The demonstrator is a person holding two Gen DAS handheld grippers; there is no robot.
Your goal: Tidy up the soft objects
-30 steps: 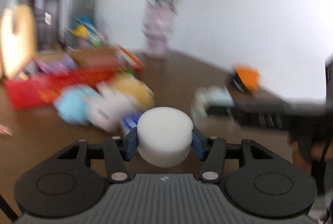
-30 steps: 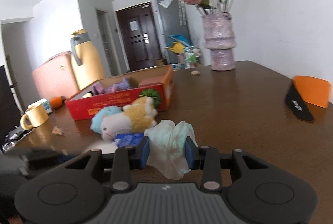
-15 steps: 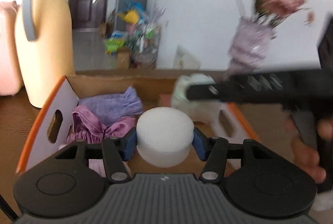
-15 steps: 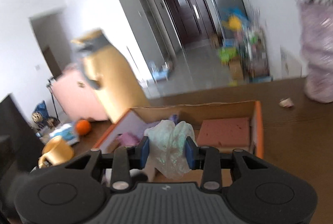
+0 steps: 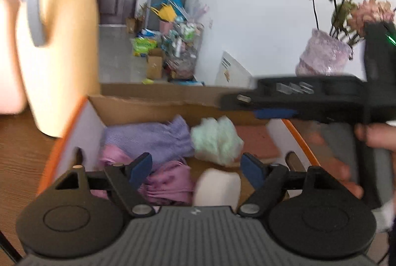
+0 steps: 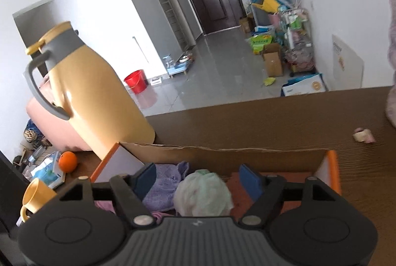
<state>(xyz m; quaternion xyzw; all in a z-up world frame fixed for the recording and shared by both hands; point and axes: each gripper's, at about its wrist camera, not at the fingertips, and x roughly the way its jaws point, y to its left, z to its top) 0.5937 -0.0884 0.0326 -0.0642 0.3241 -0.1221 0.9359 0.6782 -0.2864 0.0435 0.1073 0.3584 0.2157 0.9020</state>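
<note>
An open cardboard box (image 5: 153,102) (image 6: 222,154) with orange edges sits on the brown table. My left gripper (image 5: 198,167) hangs over it, jaws opening; the white foam puck (image 5: 217,189) sits loose below them, touching neither pad. My right gripper (image 6: 198,177) is also opening above the box, and the pale green crumpled cloth (image 6: 203,194) (image 5: 216,139) lies free between and under its pads. Inside lie a lilac knit cloth (image 5: 148,139) (image 6: 160,191), a pink cloth (image 5: 170,181) and a reddish sponge (image 5: 255,139). The right gripper's black body (image 5: 297,97) crosses the left wrist view.
A tall yellow jug (image 6: 86,97) (image 5: 57,48) stands just left of the box. A yellow mug (image 6: 34,199) and an orange (image 6: 68,162) sit at the far left. A purple vase (image 5: 324,58) of flowers stands at right. A small scrap (image 6: 363,136) lies on the table.
Both grippers moved over the box, then opened. The white puck dropped from the left jaws and the green cloth from the right; both now lie in the box.
</note>
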